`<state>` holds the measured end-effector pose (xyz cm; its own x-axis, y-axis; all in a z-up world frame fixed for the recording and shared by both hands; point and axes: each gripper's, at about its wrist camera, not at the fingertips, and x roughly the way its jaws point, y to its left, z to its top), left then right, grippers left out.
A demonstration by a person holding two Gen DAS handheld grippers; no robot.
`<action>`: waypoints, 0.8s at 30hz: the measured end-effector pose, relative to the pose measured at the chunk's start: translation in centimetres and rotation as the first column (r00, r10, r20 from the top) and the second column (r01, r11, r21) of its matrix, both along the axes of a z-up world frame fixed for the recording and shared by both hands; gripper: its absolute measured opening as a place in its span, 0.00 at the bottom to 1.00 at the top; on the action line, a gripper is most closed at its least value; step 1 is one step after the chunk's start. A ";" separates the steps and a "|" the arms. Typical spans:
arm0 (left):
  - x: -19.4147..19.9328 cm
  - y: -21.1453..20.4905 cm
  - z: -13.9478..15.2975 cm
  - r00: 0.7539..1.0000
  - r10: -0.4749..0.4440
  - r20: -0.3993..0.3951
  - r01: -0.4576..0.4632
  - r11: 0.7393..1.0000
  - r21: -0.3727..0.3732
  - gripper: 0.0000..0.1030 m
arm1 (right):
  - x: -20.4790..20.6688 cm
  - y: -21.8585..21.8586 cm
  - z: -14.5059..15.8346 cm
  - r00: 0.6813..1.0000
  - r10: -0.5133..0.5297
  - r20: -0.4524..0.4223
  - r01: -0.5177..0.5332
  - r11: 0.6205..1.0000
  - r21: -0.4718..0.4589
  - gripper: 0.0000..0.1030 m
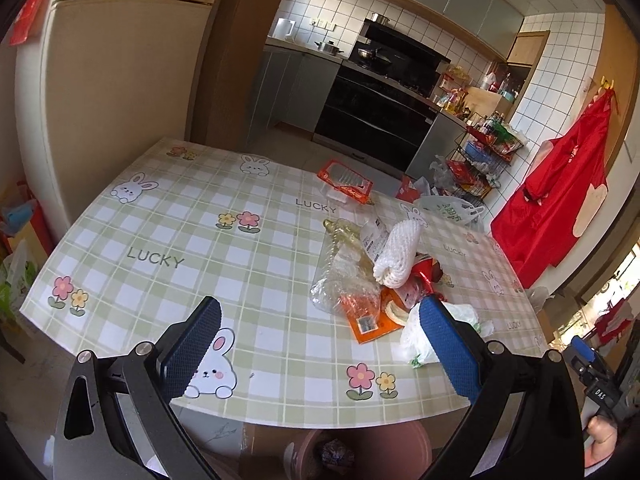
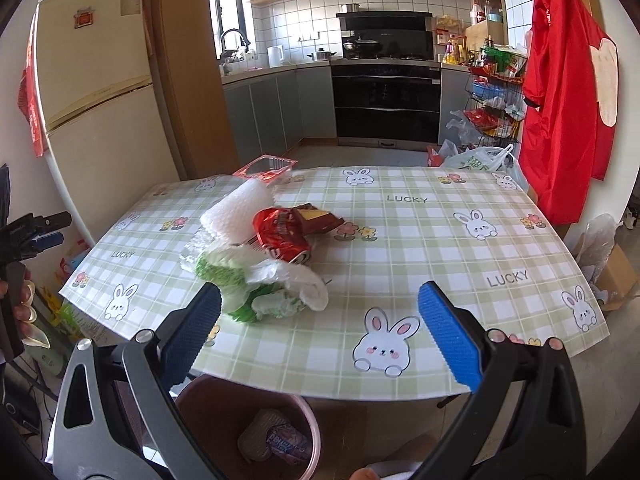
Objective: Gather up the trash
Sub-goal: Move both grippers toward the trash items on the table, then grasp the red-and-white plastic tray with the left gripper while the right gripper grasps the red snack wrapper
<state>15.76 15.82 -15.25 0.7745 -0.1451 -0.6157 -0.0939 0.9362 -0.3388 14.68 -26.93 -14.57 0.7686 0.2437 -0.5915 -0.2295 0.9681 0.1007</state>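
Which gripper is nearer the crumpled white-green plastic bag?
Right, by a small margin. The right gripper has the bag just past its left finger. The left gripper has it behind its right finger. Both open, neither touching.

"LUCKY" read several times on the checked tablecloth [image 1: 160, 216] covering the surface: in the left wrist view at 9 o'clock, at 12 o'clock beside the red packet [image 1: 345, 182], and fainter at 3 o'clock. Same word read in the right wrist view at 12, 3 and 9 o'clock. "DAS" read on the other hand-held gripper [image 1: 600, 380] at 4 o'clock. Print on wrappers, white bag [image 2: 478, 160] and fridge sticker [image 2: 84, 18] not legible.
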 end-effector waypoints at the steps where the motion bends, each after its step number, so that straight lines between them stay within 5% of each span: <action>1: 0.9 0.0 0.1 1.000 -0.007 -0.004 0.007 1.000 -0.007 0.94 | 0.6 -0.1 -0.1 1.000 0.000 -0.001 0.000 1.000 -0.005 0.94; 13: 15.2 -0.3 -1.9 0.993 -0.103 -0.065 0.096 0.990 -0.107 0.91 | 9.3 -0.6 -2.7 0.998 -0.009 -0.065 0.006 0.999 -0.047 0.94; 18: 24.5 0.3 -4.7 0.986 -0.115 -0.123 0.096 0.984 -0.148 0.77 | 14.8 -1.3 -3.9 0.994 -0.033 -0.102 0.030 0.999 -0.029 0.94; 24: 36.8 1.8 -8.9 0.978 -0.110 -0.178 0.080 0.982 -0.170 0.74 | 20.5 -0.2 -5.4 0.993 0.014 -0.115 -0.021 0.998 -0.059 0.94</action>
<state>52.53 17.61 -24.12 0.6265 -0.3215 -0.7100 -0.0826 0.8784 -0.4707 35.22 -27.15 -19.94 0.6909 0.2178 -0.6893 -0.2369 0.9691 0.0688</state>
